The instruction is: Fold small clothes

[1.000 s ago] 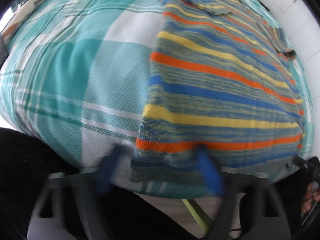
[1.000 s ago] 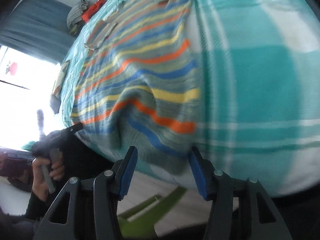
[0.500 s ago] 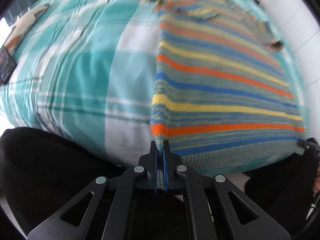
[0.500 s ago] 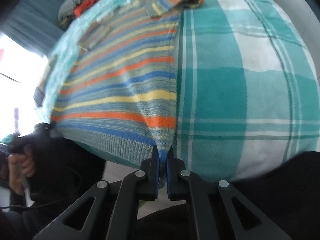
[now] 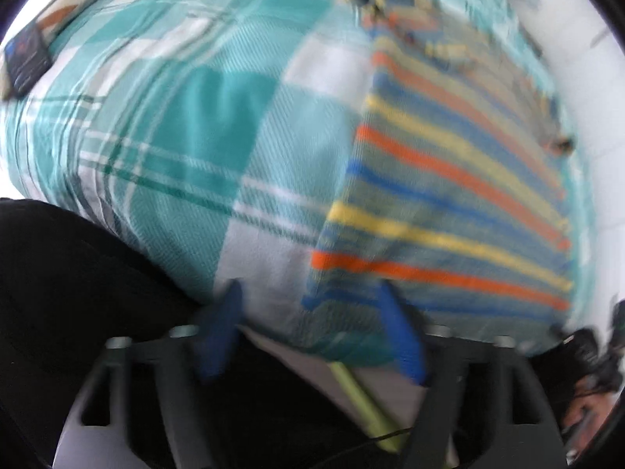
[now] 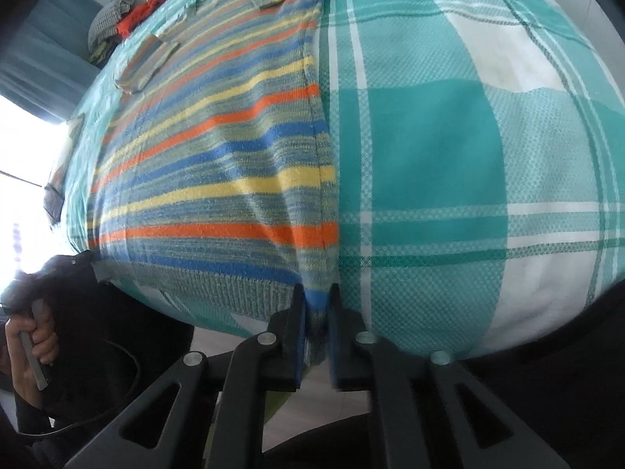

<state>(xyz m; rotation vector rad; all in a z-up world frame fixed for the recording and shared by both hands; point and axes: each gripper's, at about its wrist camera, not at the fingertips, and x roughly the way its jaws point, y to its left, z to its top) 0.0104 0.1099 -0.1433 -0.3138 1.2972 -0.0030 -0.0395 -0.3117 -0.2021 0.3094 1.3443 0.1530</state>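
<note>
The striped sweater [image 6: 218, 164] lay flat on the bed, on a teal and white checked blanket [image 6: 449, 148], with its ribbed hem at the near edge of the bed, just in front of both claws. Its stripes were orange, blue and yellow on a grey-green knit. In the right wrist view the right side seam of the sweater ran straight away from the right claw [image 6: 316, 324], and the corner of the hem hung between the two fingers. The fingers [image 6: 295, 332] stood close together with only a narrow gap, filled by the knit, so this claw was clamped on the sweater corner. To the right of this claw there was only blanket.

In the left wrist view, which was blurred, the left claw [image 5: 312, 336] had its blue fingers [image 5: 220, 328] wide apart. The left corner of the sweater [image 5: 449, 211] lay just ahead of this claw, between the two fingers but not touching them as far as I could tell. To the left of the claw there was blanket [image 5: 187, 125].

Far beyond the right claw, at the left, a small pile of clothes [image 6: 125, 19] lay near the far end of the bed. At the lower left of the same view a hand [image 6: 29, 348] gripped the handle of the other claw.
</note>
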